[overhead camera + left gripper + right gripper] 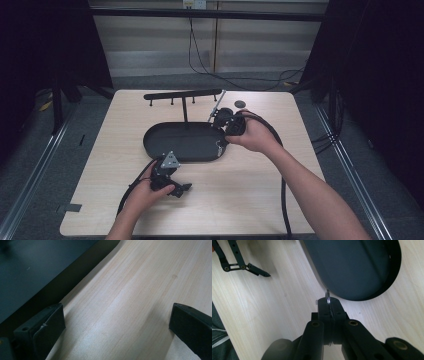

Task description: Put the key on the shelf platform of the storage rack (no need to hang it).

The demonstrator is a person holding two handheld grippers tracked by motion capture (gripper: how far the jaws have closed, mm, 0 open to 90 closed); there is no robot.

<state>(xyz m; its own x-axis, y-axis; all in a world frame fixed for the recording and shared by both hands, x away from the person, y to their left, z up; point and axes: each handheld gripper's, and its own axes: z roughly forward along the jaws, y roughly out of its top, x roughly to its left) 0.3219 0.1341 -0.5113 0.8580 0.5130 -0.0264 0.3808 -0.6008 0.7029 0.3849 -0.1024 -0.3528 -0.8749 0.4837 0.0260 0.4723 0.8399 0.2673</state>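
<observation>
On a pale wood table (pixel 250 200), black oval tray (pixel 185 142) mid-surface, left gripper (pixel 183 189) jaws spread near front edge, right gripper (pixel 218 114) clenched on thin metal rod (pixel 216 106), dark curtains flanking.

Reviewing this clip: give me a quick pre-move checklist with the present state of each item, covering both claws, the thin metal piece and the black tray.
1. Right claw shut on the thin metal piece: ok, jaws closed with the metal tip between them.
2. Metal piece free of the black tray: ok, it sticks up above the tray's right end.
3. Left claw open and holding nothing: ok, jaws wide apart over bare table.
4. Left claw off the tray: ok, it sits just beside the rim.
5. Black rack upright behind the tray: ok.
6. What the metal piece is: cannot tell, too small.
</observation>
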